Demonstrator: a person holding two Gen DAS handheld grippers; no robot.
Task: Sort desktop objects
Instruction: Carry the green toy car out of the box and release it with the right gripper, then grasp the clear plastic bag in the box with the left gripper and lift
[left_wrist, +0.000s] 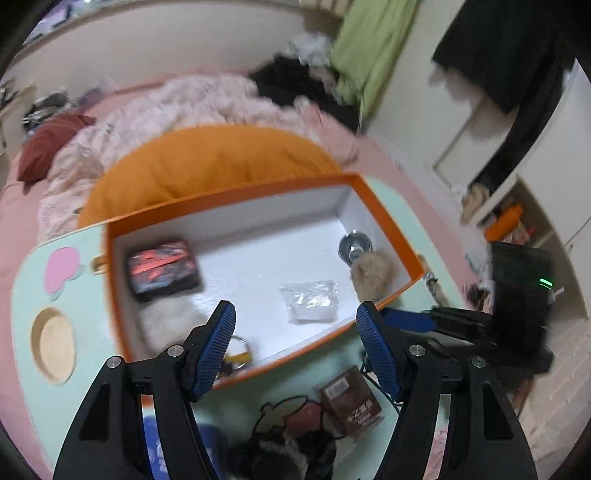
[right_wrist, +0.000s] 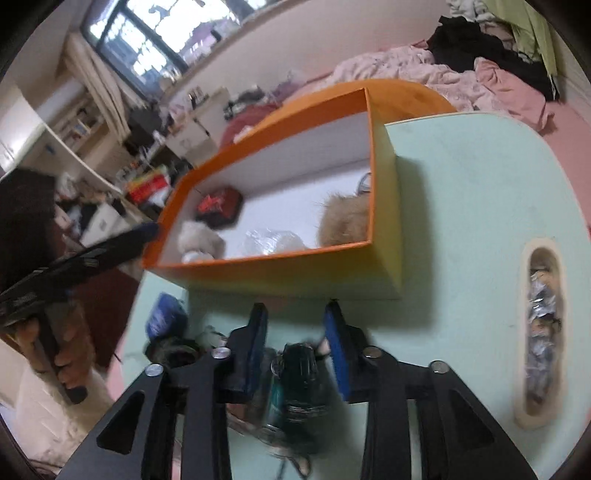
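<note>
An orange box (left_wrist: 388, 218) with a white inside stands on the mint-green table (left_wrist: 26, 295). In it lie a black-and-red pouch (left_wrist: 162, 269), a clear plastic bag (left_wrist: 312, 301), a tan fur pompom (left_wrist: 373, 273), a shiny metal piece (left_wrist: 354, 245) and a white fluffy item (left_wrist: 166, 321). My left gripper (left_wrist: 295, 332) hangs open and empty over the box's near edge. My right gripper (right_wrist: 297, 332) is low over the table before the box (right_wrist: 280, 266), jaws apart, with a blurred dark green-black object (right_wrist: 299, 376) between and below the fingers; no pad visibly presses on it.
On the table near the box lie a brown carton (left_wrist: 351, 402), a dark fuzzy item (left_wrist: 284, 454) and a blue item (right_wrist: 164, 315). A slot (right_wrist: 543, 325) in the tabletop holds small things. A bed with pink bedding (left_wrist: 207, 103) lies behind.
</note>
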